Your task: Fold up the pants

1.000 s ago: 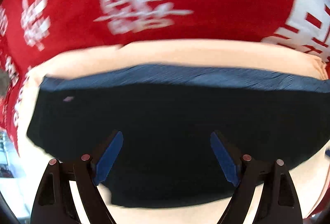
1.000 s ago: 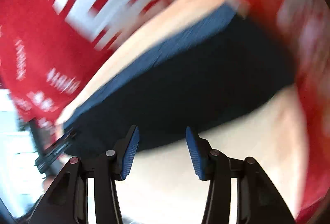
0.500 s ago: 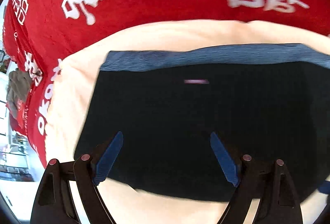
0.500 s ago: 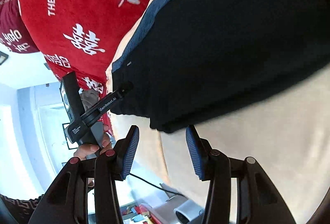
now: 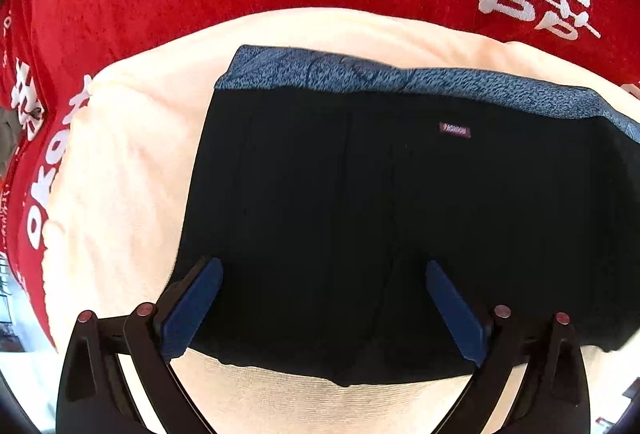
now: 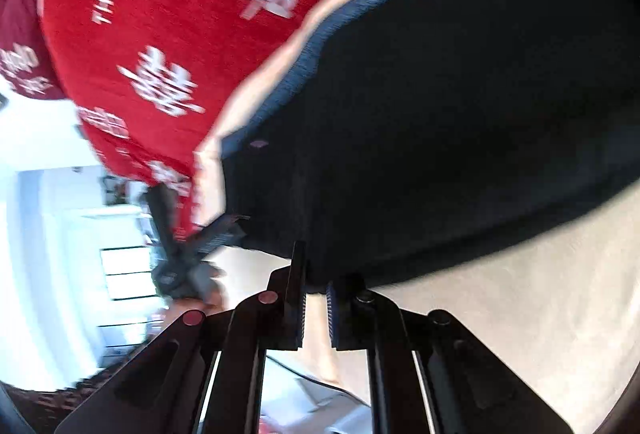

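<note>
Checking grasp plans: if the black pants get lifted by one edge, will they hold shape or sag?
The black pants lie flat in folded layers on the cream cloth, so they would probably droop and unfold. Thin fabric suggests light weight. Cloth against cloth, probably not slippery.

Your left wrist view looks steeply down, close over the black pants (image 5: 360,202) on the cream cloth (image 5: 120,162). Your right wrist view sits lower, rolled sideways at their edge. Both share the pants, cream cloth and red blanket (image 6: 160,14).
</note>
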### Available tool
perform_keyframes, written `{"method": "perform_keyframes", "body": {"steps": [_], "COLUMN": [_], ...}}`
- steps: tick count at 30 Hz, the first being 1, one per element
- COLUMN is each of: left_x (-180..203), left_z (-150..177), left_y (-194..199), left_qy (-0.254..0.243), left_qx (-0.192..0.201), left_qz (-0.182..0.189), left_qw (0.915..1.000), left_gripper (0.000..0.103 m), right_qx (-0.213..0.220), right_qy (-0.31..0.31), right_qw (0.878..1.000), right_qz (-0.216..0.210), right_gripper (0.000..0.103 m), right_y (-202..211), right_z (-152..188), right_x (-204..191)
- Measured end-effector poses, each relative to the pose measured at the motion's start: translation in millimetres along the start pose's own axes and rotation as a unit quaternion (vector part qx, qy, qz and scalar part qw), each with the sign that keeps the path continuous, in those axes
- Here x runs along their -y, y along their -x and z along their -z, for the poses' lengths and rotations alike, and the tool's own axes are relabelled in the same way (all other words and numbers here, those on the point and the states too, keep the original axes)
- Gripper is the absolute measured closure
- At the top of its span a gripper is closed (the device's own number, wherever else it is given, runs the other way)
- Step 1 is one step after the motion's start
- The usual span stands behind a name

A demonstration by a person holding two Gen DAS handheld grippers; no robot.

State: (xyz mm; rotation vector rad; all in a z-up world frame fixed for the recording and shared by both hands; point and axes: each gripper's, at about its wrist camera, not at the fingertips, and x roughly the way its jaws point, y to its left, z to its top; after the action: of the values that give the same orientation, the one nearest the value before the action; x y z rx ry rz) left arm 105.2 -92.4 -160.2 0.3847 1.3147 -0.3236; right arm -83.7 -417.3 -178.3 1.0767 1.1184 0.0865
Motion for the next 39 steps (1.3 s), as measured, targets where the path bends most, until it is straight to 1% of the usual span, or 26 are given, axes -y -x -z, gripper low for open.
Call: {"method": "perform_keyframes", "body": {"steps": [1,3,4,5,6,7,9,11,12,14,16,18,19,20,21,22,24,25,26,27,30,32,33,35,37,39], "left_x": [-4,-1,-3,-1,5,22,41,75,91,132,162,192,201,208,209,209,209,206,205,201,201,201,199,197,192,184], "left_z": [-1,-3,-4,-4,-6,-1,1,0,-2,-8,-12,-8,-2,7,17,23,33,33,31,26,11,12,7,-6,-29,-49], "left_y": [-3,-2,-3,1,6,20,37,53,56,56,50,40,35,30,33,35,39,39,38,36,42,57,65,70,66,57], "left_qy": [-0.003,-0.007,-0.005,-0.004,-0.006,-0.011,-0.02,-0.034,-0.039,-0.049,-0.057,-0.075,-0.084,-0.091,-0.083,-0.08,-0.081,-0.077,-0.072,-0.068,-0.075,-0.073,-0.072,-0.071,-0.067,-0.052], "left_qx": [0.004,0.002,-0.003,-0.009,-0.011,-0.008,0.006,0.022,0.024,0.024,0.02,0.014,0.007,-0.002,0.014,0.021,0.019,0.015,0.01,0.002,-0.008,0.01,0.023,0.041,0.049,0.053], "left_qz": [-0.004,-0.013,-0.017,-0.023,-0.027,-0.027,-0.007,0.028,0.043,0.073,0.088,0.085,0.078,0.074,0.078,0.079,0.084,0.085,0.087,0.086,0.071,0.076,0.079,0.075,0.066,0.051], "left_qw": [1.0,0.9999,0.9998,0.9997,0.9996,0.9995,0.9998,0.9988,0.998,0.9958,0.9943,0.9935,0.9934,0.993,0.9934,0.9935,0.993,0.9933,0.9936,0.9939,0.9946,0.9943,0.994,0.9938,0.9943,0.9959], "left_gripper": [0.001,0.001,0.001,0.001,0.001,0.001,0.001,0.001,0.001,0.001,0.001,0.001,0.001,0.001,0.001,0.001,0.0,0.0,0.0,0.001,0.001,0.001,0.001,0.001,0.001,0.001], "right_qx": [-0.006,-0.006,-0.015,-0.022,-0.027,-0.02,0.011,0.039,0.056,0.079,0.085,0.063,0.045,0.051,0.068,0.065,0.063,0.062,0.056,0.038,0.043,0.06,0.067,0.079,0.085,0.081], "right_qy": [0.002,-0.016,-0.025,-0.028,-0.028,-0.023,0.004,0.035,0.053,0.088,0.121,0.136,0.132,0.139,0.16,0.178,0.198,0.201,0.198,0.186,0.164,0.162,0.164,0.171,0.172,0.174], "right_qw": [1.0,1.0,1.0,0.999,0.999,0.999,0.996,0.992,0.988,0.98,0.969,0.958,0.956,0.956,0.95,0.943,0.932,0.93,0.93,0.934,0.943,0.95,0.95,0.95,0.953,0.959], "right_qz": [0.018,-0.004,-0.004,0.011,0.034,0.045,0.087,0.116,0.132,0.161,0.196,0.245,0.256,0.253,0.258,0.274,0.296,0.303,0.305,0.303,0.285,0.26,0.258,0.25,0.236,0.209], "right_gripper": [0.094,0.096,0.09,0.083,0.081,0.081,0.081,0.081,0.078,0.062,0.061,0.061,0.062,0.062,0.062,0.062,0.062,0.062,0.062,0.062,0.061,0.061,0.061,0.061,0.061,0.061], "right_y": [-7,-5,1,7,17,32,67,89,98,107,104,92,85,83,87,85,82,79,78,75,87,100,103,106,102,87], "right_z": [0,5,9,12,16,18,13,-2,-14,-39,-57,-64,-60,-54,-44,-35,-20,-15,-12,-11,-9,-11,-13,-26,-49,-77], "right_x": [5,18,22,25,28,32,32,26,20,12,11,21,31,33,31,30,29,29,30,35,34,25,21,11,1,-12]}}
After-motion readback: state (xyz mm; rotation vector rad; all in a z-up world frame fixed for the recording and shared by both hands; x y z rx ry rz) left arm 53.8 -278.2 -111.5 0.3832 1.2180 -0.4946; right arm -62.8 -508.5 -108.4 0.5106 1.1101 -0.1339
